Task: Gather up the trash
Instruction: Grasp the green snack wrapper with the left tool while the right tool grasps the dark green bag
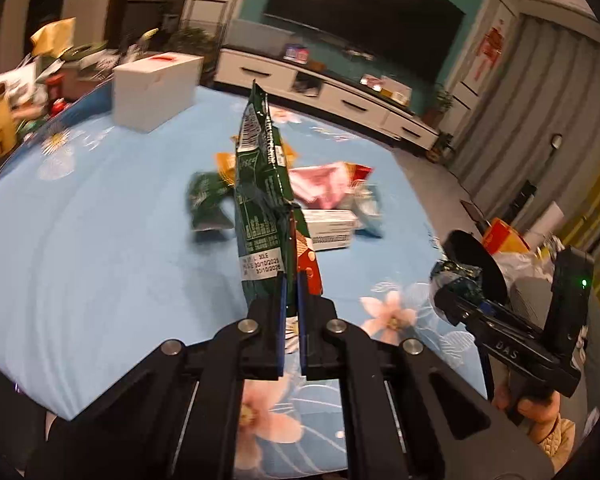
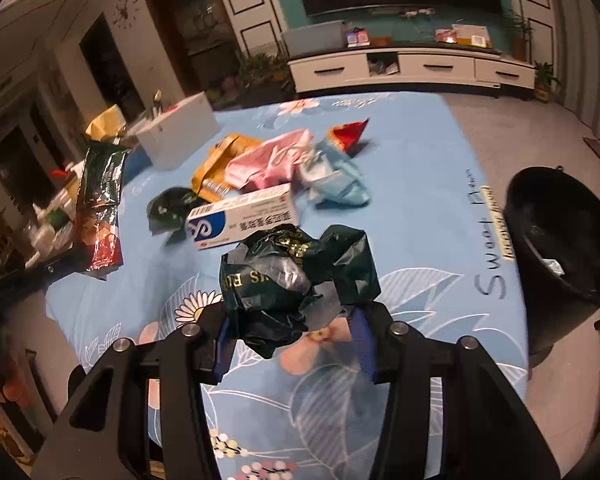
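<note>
Left gripper [image 1: 291, 280], jaws together, clamps tall green foil snack wrapper [image 1: 260, 184] upright above blue floral tablecloth [image 1: 100, 240]. Centre: loose trash pile w/ white-blue carton [image 2: 244, 216], pink bag [image 2: 268, 160]. Right gripper [image 2: 292, 320] pinches crumpled dark-green plastic bag [image 2: 292, 276]. Far right: black round bin [image 2: 560, 232] beside table edge.

Wrappers [image 2: 284, 160] lie on the table [image 2: 420, 208], bin [image 2: 560, 240] right of it
</note>
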Demonstrator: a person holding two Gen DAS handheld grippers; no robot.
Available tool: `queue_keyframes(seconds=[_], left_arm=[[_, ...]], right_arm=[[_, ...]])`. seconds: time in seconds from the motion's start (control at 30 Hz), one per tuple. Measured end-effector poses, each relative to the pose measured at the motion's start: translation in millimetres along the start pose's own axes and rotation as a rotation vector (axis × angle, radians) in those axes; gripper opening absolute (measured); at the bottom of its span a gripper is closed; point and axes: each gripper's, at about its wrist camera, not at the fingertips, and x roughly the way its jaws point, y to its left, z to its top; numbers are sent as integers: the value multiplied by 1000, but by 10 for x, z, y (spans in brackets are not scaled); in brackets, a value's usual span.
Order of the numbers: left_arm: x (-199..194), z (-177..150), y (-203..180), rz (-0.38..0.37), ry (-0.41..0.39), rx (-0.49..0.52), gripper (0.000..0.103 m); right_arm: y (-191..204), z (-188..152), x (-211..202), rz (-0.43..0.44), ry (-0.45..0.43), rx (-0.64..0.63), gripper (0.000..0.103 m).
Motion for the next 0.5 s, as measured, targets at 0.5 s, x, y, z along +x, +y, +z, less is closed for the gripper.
queue_keyframes(seconds=[0.5], left_arm=[[521, 205, -1179, -156, 40, 249, 6]], right_arm=[[-956, -33, -477, -128, -143, 194, 50]])
